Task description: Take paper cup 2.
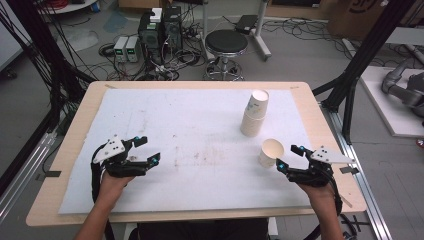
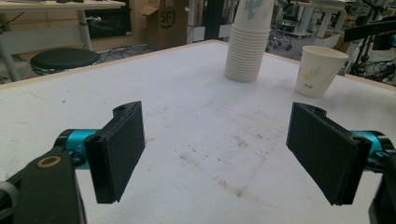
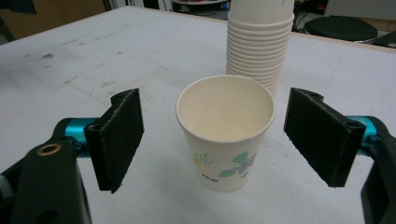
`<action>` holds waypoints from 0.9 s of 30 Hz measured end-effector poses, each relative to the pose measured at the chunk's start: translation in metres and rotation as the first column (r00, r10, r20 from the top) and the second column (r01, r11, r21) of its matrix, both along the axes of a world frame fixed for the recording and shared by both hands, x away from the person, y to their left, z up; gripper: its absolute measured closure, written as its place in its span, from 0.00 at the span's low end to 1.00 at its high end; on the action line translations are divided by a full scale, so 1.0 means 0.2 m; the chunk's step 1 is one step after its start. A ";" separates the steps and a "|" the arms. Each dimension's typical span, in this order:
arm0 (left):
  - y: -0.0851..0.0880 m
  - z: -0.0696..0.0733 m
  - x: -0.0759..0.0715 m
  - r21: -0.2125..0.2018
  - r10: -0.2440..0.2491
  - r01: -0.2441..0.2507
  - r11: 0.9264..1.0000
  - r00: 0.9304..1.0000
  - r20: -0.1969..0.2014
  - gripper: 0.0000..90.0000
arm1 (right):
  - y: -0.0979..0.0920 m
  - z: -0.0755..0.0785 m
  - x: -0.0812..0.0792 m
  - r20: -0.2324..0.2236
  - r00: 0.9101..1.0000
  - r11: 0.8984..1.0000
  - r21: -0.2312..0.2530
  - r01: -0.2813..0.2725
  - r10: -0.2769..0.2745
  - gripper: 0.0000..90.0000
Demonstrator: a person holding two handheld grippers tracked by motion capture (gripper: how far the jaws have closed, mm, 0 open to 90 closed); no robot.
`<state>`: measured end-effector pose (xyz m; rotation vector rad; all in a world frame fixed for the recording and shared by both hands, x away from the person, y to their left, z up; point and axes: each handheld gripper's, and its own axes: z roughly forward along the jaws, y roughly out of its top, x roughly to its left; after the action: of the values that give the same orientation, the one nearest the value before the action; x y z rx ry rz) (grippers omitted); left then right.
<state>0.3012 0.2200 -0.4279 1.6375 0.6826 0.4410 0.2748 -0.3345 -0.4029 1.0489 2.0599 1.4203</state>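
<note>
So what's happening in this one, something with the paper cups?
A person sits at the white-topped table with a pair of tongs in each hand. The right tongs are open and lined up just short of a single upright paper cup, not gripping it. Behind that cup stands a stack of paper cups. The left tongs are open over a bare patch on the table's other side, holding nothing.

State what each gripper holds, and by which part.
Nothing is held. The right gripper stands open before the single paper cup, pads clear of it; the left gripper is open over bare table.
</note>
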 end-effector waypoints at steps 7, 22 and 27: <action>0.01 0.00 -0.02 -0.008 0.002 -0.002 1.000 1.000 -0.004 0.22 | 0.01 0.01 0.00 0.004 1.000 1.000 0.002 -0.009 0.009 0.23; 0.04 -0.01 -0.05 0.015 0.018 -0.017 1.000 1.000 -0.013 0.22 | 0.07 0.04 0.06 0.000 0.999 0.999 -0.005 -0.046 0.046 0.23; 0.03 -0.02 -0.04 0.017 0.007 -0.007 1.000 1.000 -0.020 0.22 | 0.08 0.05 0.07 -0.006 0.999 0.999 -0.008 -0.045 0.045 0.23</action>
<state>0.2940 0.2261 -0.4311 1.6578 0.7013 0.4370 0.2879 -0.3187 -0.3925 1.0105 2.1049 1.4306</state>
